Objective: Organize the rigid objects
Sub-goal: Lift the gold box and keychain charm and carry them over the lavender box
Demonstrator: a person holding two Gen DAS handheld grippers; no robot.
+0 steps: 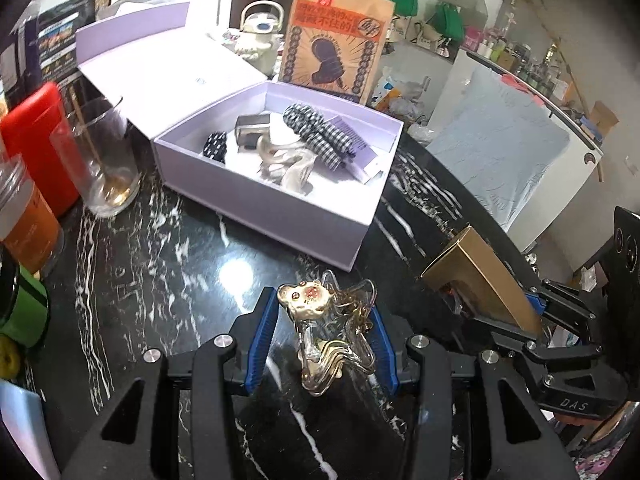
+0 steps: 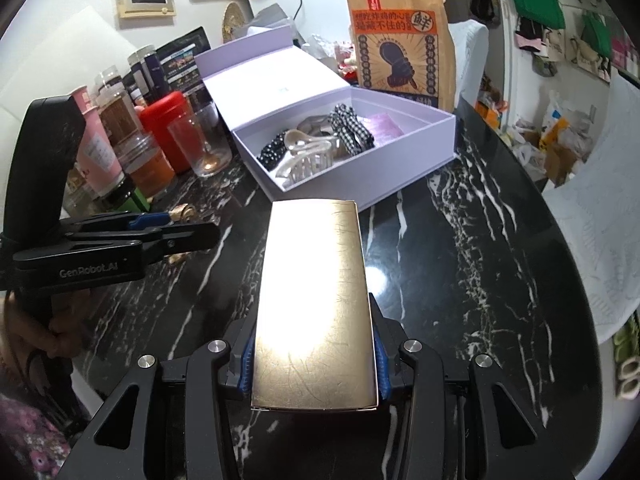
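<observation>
Black marble table (image 2: pixel 460 264) bears a lilac box (image 1: pixel 280 216) amid clutter.

Lighting: bright, overhead. White glare spot on the black marble table (image 1: pixel 160 280); stronger glare washes out the gold case (image 2: pixel 316 300). Shadows short and soft. Focus: centre sharp, red canister (image 1: pixel 40 148) slightly smeared. Edges: heavy fisheye bending, black vignette in corners.
</observation>
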